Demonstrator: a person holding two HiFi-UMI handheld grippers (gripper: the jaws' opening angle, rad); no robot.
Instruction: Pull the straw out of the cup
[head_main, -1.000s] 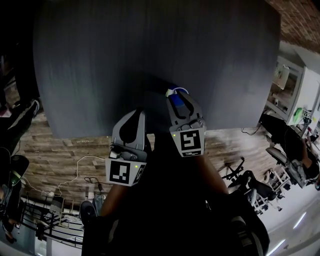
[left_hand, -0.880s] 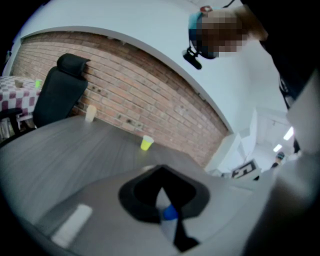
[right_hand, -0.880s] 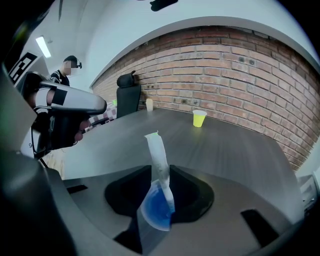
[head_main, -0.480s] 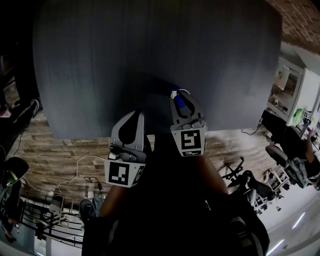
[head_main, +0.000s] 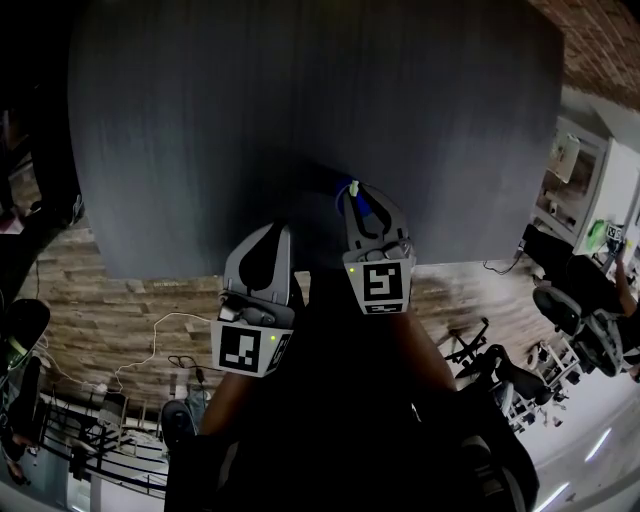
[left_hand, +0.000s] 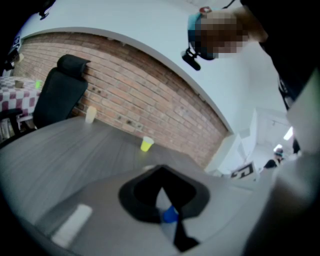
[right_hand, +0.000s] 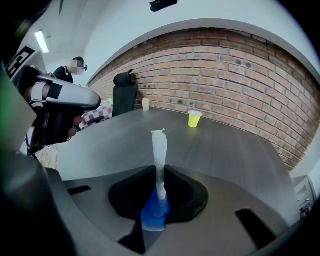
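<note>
A white paper-wrapped straw (right_hand: 159, 146) stands upright between the jaws of my right gripper (right_hand: 159, 169), which is shut on it. Below the pinch a blue piece (right_hand: 152, 212) shows between the jaws; I cannot tell what it is. In the head view the right gripper (head_main: 357, 192) hovers over the near edge of the dark grey table (head_main: 300, 90), with the straw's pale tip (head_main: 352, 187) and the blue piece (head_main: 367, 209) showing. My left gripper (head_main: 272, 228) is beside it, jaws together (left_hand: 161, 170). A small blue bit (left_hand: 169, 215) shows at their seam.
A yellow cup (right_hand: 194, 118) (left_hand: 146, 144) and a pale cup (right_hand: 145, 104) (left_hand: 90, 114) stand far across the table by the brick wall. A black chair (right_hand: 124, 92) is at the far side. A person (right_hand: 60, 100) stands at the left.
My right gripper has drifted slightly right and forward; the blue piece shows less and the straw's pale tip now sticks out. The left gripper has stayed put.
</note>
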